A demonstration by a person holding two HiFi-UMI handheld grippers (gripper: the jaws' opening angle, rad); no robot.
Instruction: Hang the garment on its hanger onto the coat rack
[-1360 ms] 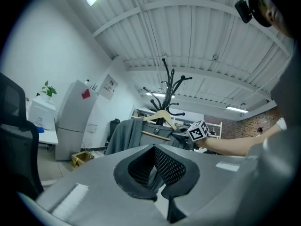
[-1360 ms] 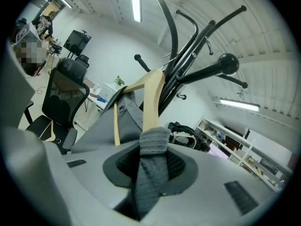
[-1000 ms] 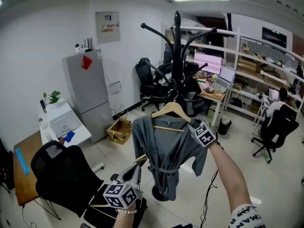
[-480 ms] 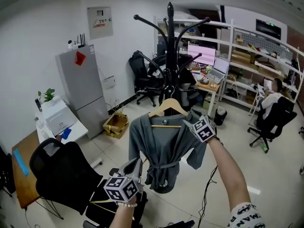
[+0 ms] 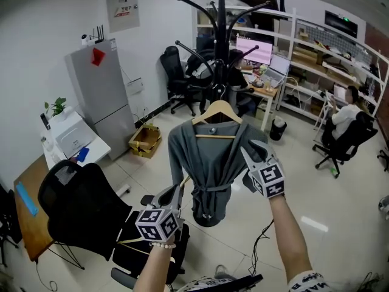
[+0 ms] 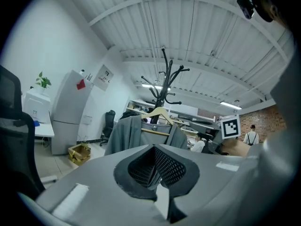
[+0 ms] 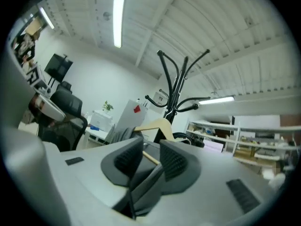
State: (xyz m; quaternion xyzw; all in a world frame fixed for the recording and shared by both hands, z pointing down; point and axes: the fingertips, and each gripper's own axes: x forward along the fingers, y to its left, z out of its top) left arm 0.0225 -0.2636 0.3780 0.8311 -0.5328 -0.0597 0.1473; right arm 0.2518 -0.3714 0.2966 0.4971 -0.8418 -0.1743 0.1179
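While your left gripper [image 6: 154, 148] pointed up toward the garment [image 5: 209, 163], its jaws were pressed together with nothing between them. It sat low, well apart from the cloth.

Your right gripper [image 7: 151, 144] had its jaws partly apart, and I could not confirm a hold on anything. The end of the hanger [image 7: 155, 125] bar and a fold of grey cloth showed through the gap, but whether either touched a pad could not be told. From the head view this gripper was just beside the garment's shoulder and sleeve.

The garment hung on the hanger, draped straight down in front of the coat rack [image 5: 220, 35] pole. The hook sat up among the lower arms, and its seat on an arm was too small to make out.

Progress, as a judgement: the hanging looked done or nearly so. What was left was to check the hook and draw your right gripper clear.

Writing: the wall panel [image 5: 122, 10] carried red marks too small to read. The fridge [image 5: 100, 84] bore a red tag [image 5: 97, 55] with no legible print. No brands were seen.
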